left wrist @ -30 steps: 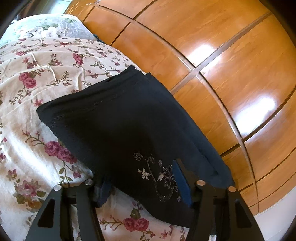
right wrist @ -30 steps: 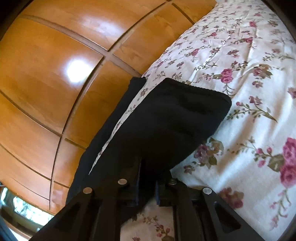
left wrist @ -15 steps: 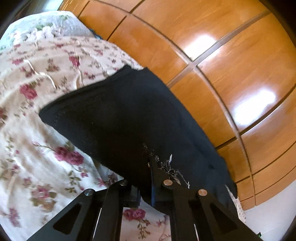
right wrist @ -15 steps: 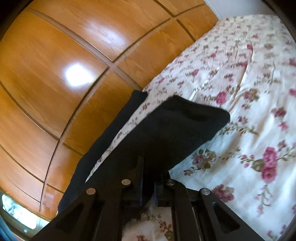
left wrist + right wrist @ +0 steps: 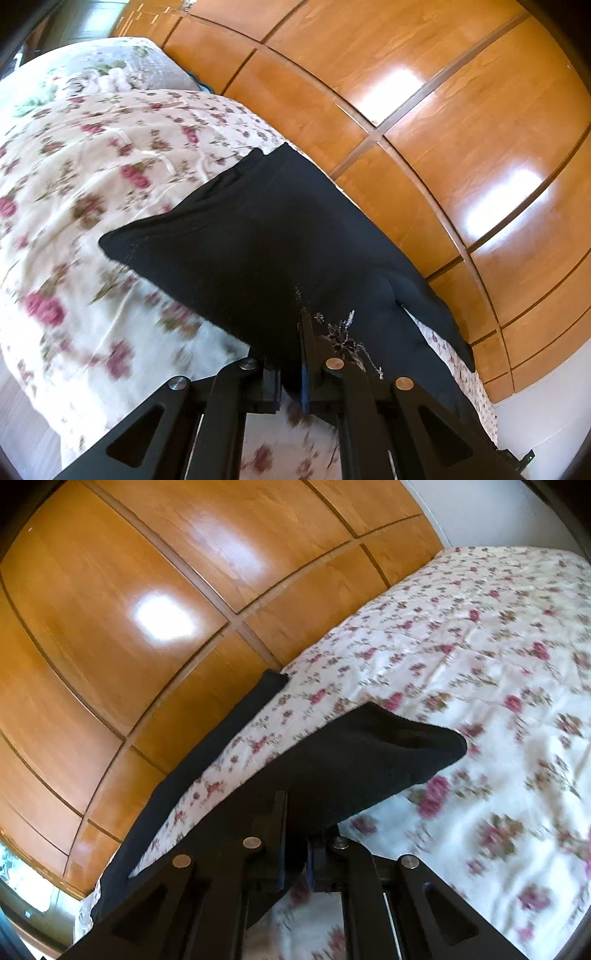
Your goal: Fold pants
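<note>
A bed is being covered by a cream bedspread [image 5: 110, 177] printed with pink roses and green leaves, its pattern being smeared by blur toward the near edge in both wrist views. A glossy orange-brown wooden wardrobe [image 5: 424, 110], divided into panels by dark grooves, is being seen just beside the bed's far side, with bright patches of light being reflected in its panels [image 5: 162, 618]. A grey floral pillow [image 5: 110, 70] is being seen at the far end of the bed, and a strip of white wall [image 5: 480, 509] is being shown past the wardrobe.
</note>
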Demonstrator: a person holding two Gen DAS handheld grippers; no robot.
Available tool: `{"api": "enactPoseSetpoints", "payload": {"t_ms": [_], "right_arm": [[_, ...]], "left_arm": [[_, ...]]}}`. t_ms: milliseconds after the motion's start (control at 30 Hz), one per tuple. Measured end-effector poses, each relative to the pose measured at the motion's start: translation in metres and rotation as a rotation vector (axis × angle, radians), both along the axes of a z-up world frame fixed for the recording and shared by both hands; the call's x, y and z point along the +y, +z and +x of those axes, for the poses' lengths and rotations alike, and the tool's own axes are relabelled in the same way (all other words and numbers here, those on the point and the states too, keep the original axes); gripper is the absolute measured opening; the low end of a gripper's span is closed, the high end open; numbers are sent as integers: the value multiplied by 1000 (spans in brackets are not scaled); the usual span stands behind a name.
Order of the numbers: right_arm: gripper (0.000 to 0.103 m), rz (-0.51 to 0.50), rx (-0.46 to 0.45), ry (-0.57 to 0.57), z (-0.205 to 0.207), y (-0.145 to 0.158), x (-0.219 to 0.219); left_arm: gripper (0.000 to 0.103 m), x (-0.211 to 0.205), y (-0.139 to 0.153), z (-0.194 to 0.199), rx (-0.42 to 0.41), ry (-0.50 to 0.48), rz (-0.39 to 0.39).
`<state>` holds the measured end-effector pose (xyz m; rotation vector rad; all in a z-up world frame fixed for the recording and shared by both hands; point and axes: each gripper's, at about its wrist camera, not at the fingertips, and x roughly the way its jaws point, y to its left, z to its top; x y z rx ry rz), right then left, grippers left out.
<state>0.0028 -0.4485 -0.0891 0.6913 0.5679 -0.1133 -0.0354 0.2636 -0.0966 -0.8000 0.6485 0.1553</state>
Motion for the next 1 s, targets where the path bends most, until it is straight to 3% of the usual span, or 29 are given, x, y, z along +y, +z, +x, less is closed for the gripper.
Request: {"api": "enactPoseSetpoints", "payload": {"t_ms": [400, 533, 567, 633, 733, 867, 1000], "right_arm": [[8, -40, 34, 18, -47, 1, -1], [9, -72, 111, -6, -43, -10, 1], [16, -72, 129, -15, -42, -14, 0], [28, -91, 167, -59, -43, -17, -5], [28, -156, 168, -160, -54, -5, -17], [30, -305, 94, -211, -63, 28, -12], [47, -417, 19, -165, -53, 57, 19]], "left_arm": [[6, 4, -2, -46, 25, 30, 32], [8, 7, -11, -42, 38, 30, 8], [12, 8, -11, -41, 56, 42, 27], [20, 12, -10, -45, 80, 77, 80], [21, 32, -7, -60, 120, 197, 133], [28, 71, -2, -87, 100, 375, 75], [43, 85, 11, -85, 65, 404, 60]]}}
